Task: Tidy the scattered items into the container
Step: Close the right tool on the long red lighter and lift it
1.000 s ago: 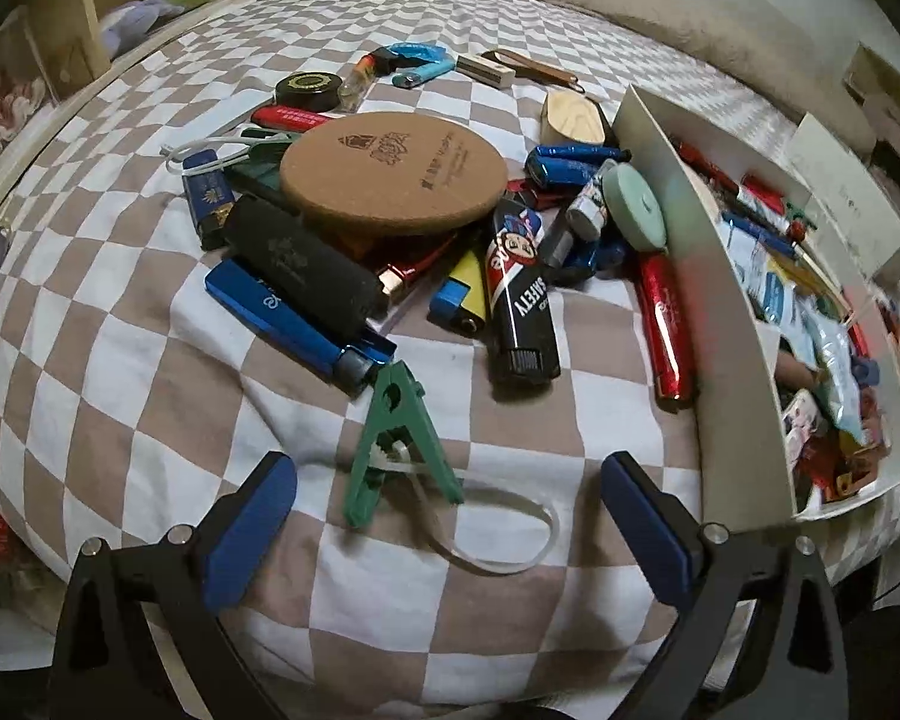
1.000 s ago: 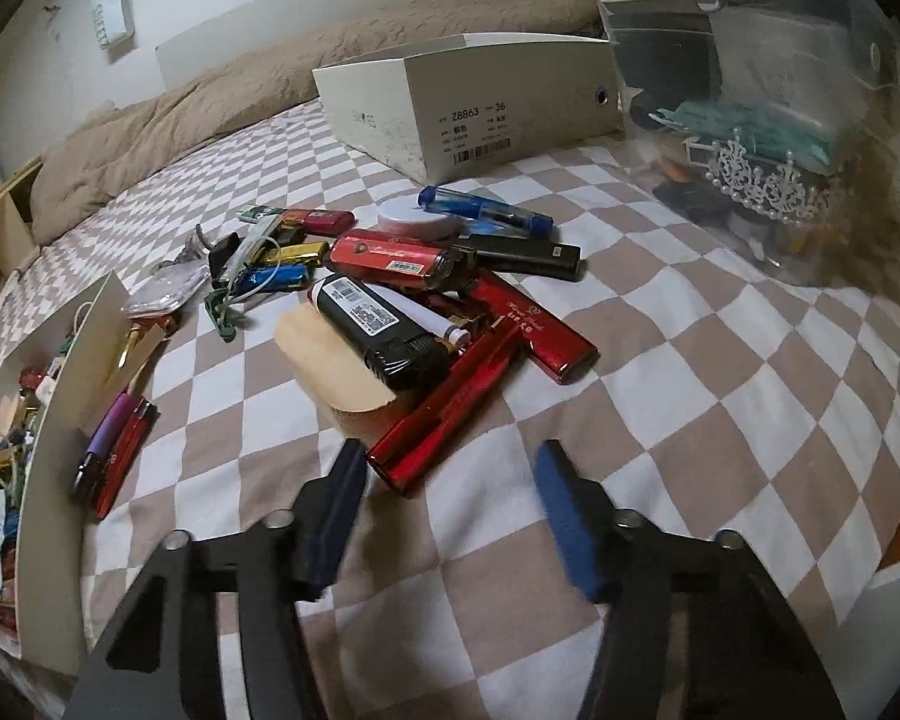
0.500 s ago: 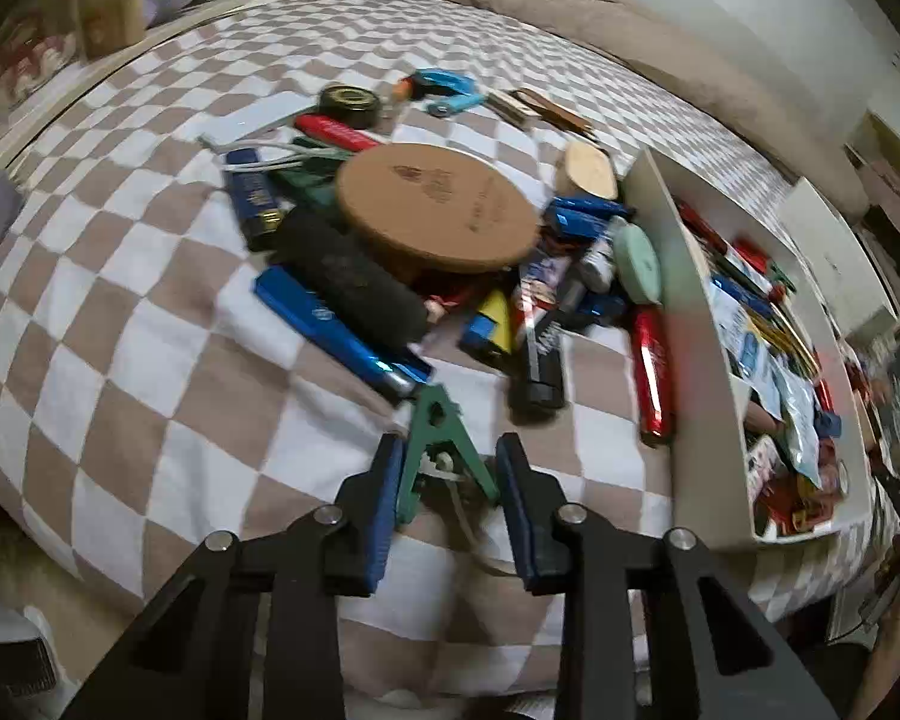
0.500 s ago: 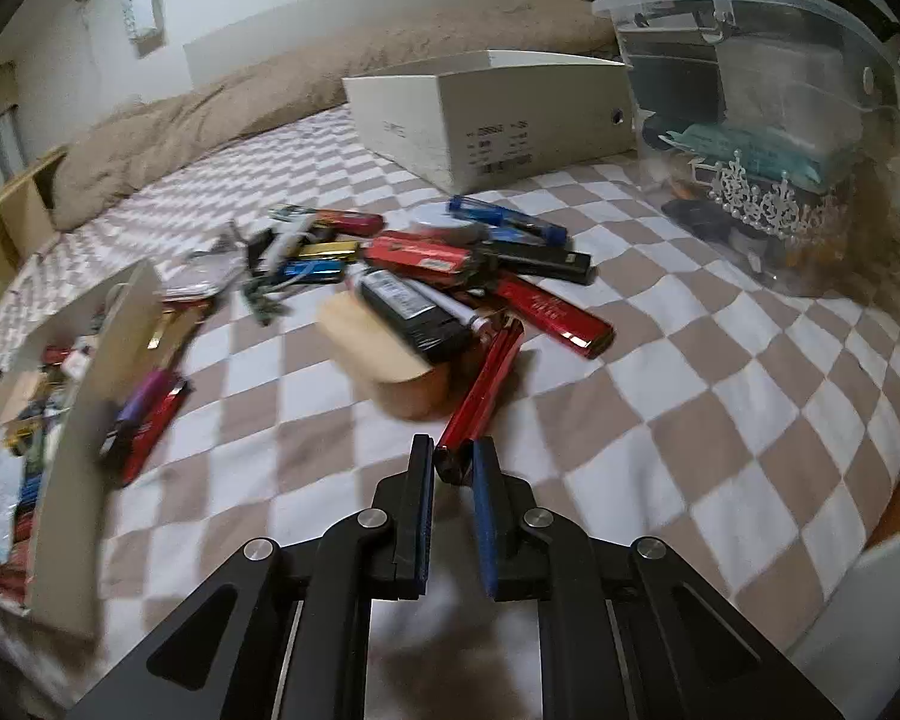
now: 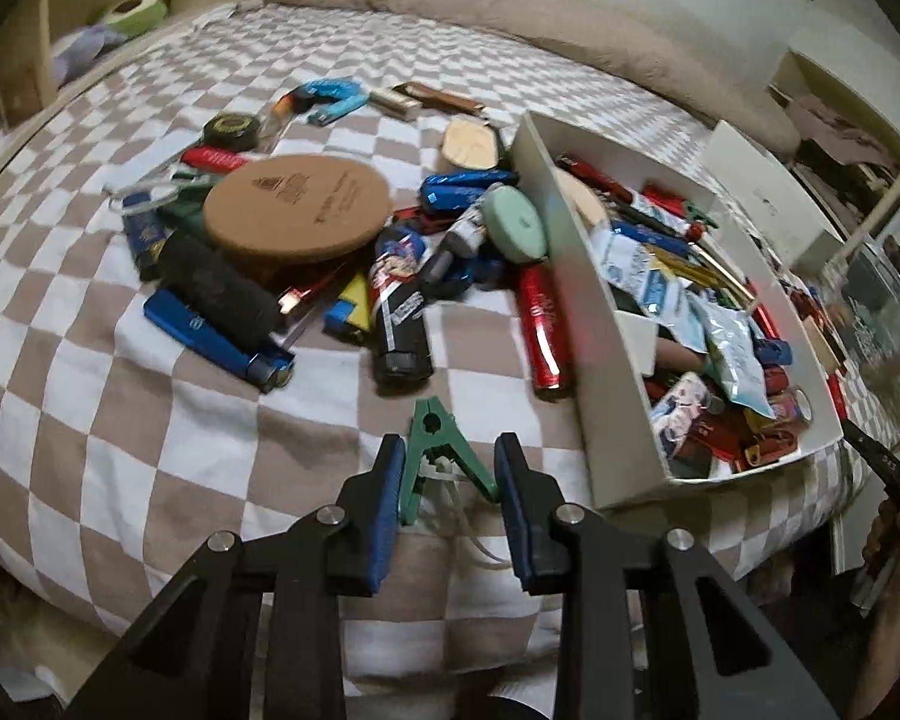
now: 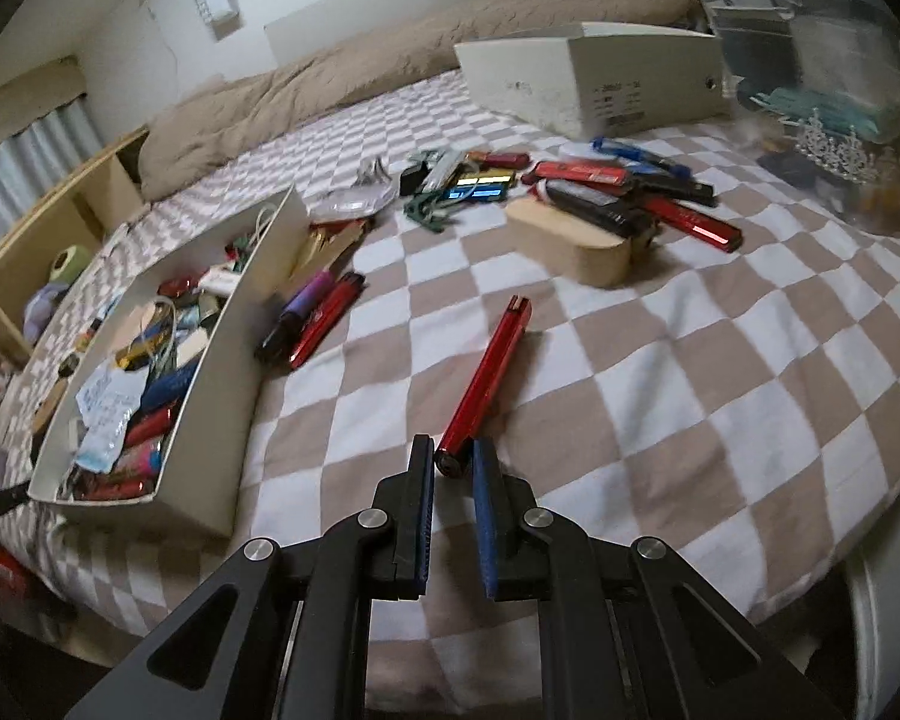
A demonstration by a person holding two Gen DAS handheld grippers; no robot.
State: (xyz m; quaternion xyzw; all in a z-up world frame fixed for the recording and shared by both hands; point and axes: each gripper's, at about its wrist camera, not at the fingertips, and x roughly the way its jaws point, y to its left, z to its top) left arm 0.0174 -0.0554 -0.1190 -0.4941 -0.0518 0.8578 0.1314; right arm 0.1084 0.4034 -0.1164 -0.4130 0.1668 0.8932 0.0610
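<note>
My left claw (image 5: 447, 477) is narrow and grips a green clip (image 5: 435, 450). My right claw (image 6: 453, 468) is closed on the end of a red tube (image 6: 486, 378). Both things are lifted and near the white box (image 6: 210, 420), which is between the two piles and already quite full. I think the task is about half done: many lighters (image 5: 399, 312) and a cork disc (image 5: 297, 207) lie on the bed (image 5: 90, 420) outside it.
</note>
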